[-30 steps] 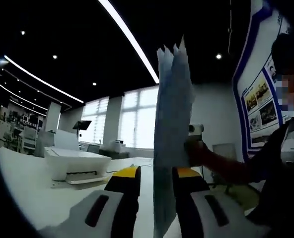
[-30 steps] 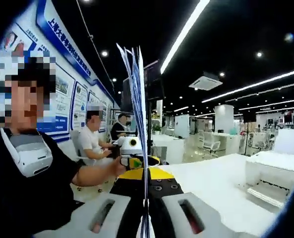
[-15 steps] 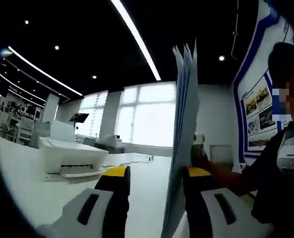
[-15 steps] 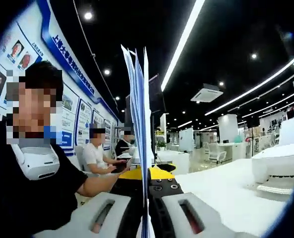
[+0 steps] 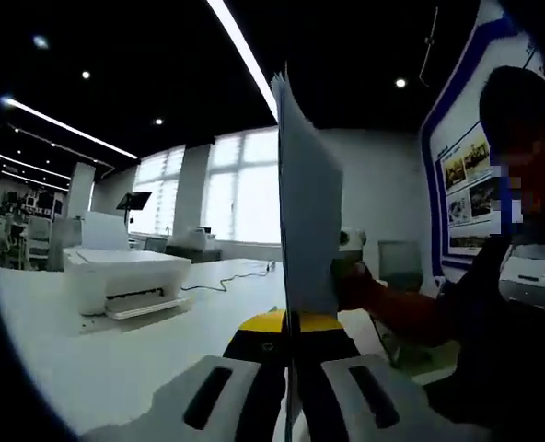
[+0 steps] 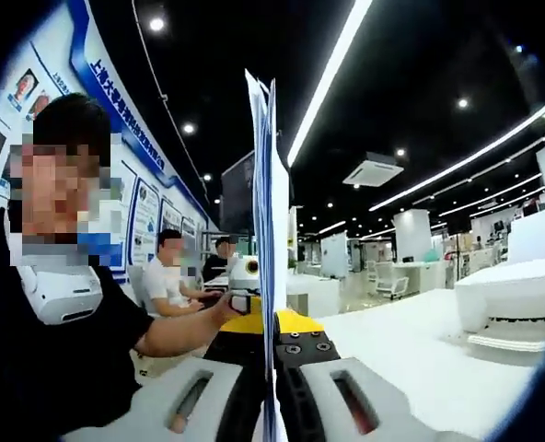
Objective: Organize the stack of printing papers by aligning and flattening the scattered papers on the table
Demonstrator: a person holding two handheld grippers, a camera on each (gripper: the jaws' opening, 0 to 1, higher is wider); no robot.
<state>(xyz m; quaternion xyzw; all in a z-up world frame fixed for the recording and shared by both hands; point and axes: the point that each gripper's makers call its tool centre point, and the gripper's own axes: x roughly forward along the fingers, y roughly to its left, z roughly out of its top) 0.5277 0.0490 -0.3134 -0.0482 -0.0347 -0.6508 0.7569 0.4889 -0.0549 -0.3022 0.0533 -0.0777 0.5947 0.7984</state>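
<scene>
left gripper (image 5: 289, 345): jaws closed on papers (image 5: 307, 212), held upright on edge toward 12 o'clock | right gripper (image 6: 272, 345): jaws clamped on the same papers (image 6: 269, 230), seen edge-on | both grippers pointed level above the white surface (image 5: 116, 354) | printer (image 5: 125, 279) seen at 9 o'clock in left gripper view

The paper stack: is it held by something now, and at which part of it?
Yes. Both tools are shut on the paper stack, which stands on edge. Each tool, left and right, clamps its lower part from an opposite end.
</scene>
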